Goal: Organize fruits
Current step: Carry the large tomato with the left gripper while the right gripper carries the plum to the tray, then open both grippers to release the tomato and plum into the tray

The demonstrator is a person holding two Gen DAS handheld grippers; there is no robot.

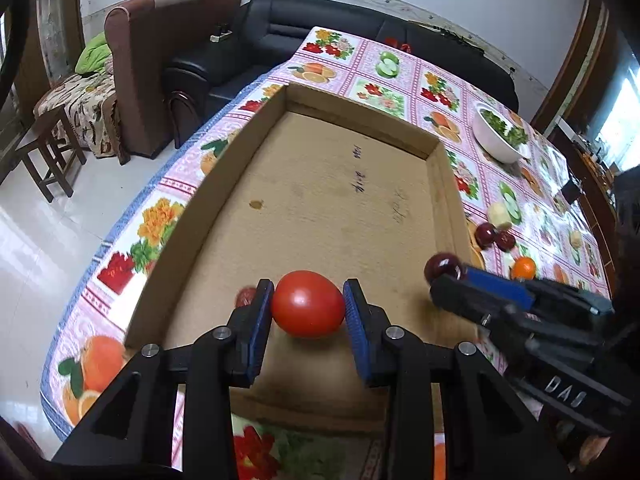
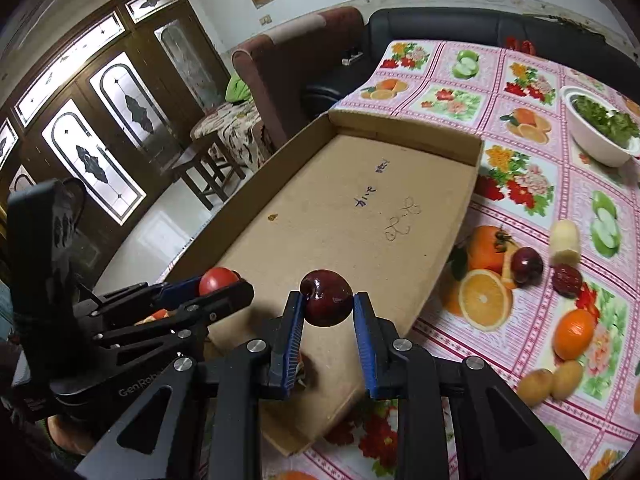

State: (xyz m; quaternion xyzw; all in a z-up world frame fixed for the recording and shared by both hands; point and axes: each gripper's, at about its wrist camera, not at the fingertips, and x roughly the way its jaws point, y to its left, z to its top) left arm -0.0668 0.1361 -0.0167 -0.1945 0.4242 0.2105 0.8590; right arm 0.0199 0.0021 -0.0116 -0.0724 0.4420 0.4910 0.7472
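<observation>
Over the bare-floored cardboard box (image 1: 320,184), the left gripper (image 1: 307,306) clamps a tomato (image 1: 308,304) and the right gripper (image 2: 326,304) pinches a dark plum (image 2: 326,298).

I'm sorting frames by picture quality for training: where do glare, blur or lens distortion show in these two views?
Left wrist view: strong fisheye bend, the cardboard box rims bow outward; a small highlight on the tomato; the right tongs look slightly smeared. Right wrist view: dark vignette corners, bright backlit door panes, a wet-looking glint on the dark red fruit.
</observation>
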